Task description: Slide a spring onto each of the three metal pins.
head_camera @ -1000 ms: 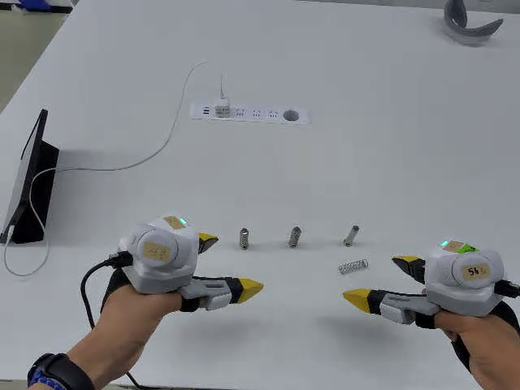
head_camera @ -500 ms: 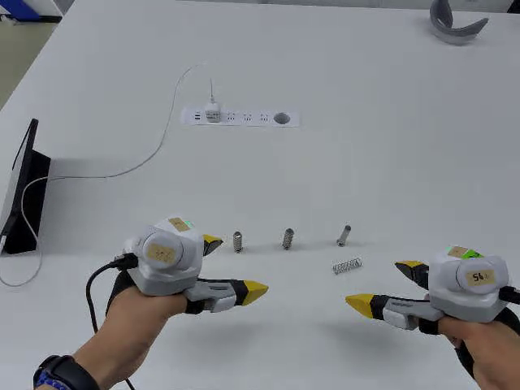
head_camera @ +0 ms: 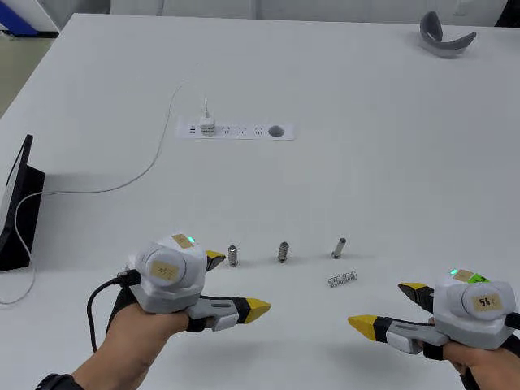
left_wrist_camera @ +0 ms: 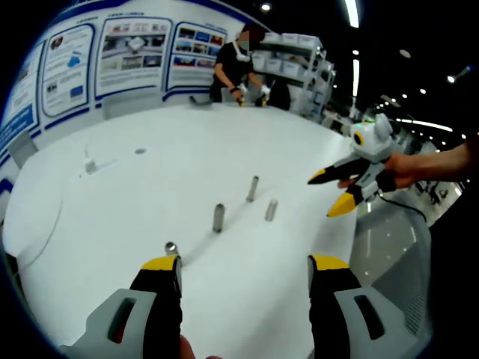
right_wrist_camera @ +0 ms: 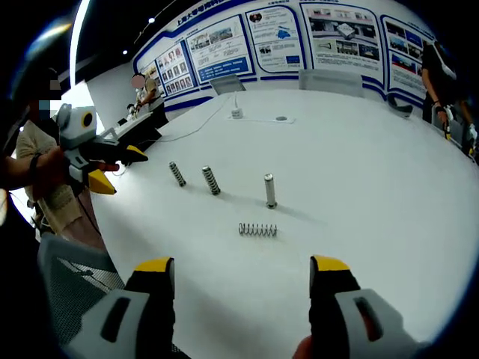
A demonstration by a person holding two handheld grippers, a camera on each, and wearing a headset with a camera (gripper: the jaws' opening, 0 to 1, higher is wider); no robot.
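Three short metal pins stand in a row on the white table. The left pin [head_camera: 233,255] and the middle pin [head_camera: 283,251] each carry a spring. The right pin [head_camera: 339,248] is bare, and stands bare in the right gripper view too [right_wrist_camera: 270,191]. A loose spring [head_camera: 342,279] [right_wrist_camera: 257,229] lies flat just in front of it. My left gripper [head_camera: 237,283] hovers open near the left pin, nothing between its jaws [left_wrist_camera: 243,262]. My right gripper [head_camera: 385,305] is open and empty [right_wrist_camera: 241,265], to the right of the loose spring and nearer to me.
A white power strip [head_camera: 236,130] with a plug and a cable lies further back. A black stand [head_camera: 16,211] sits at the left edge. A grey curved object [head_camera: 443,34] rests at the far right. A person [left_wrist_camera: 236,63] stands beyond the table.
The head camera has tilted, so the whole picture has shifted. Both grippers stay open in about the same places. Pins and loose spring have not moved.
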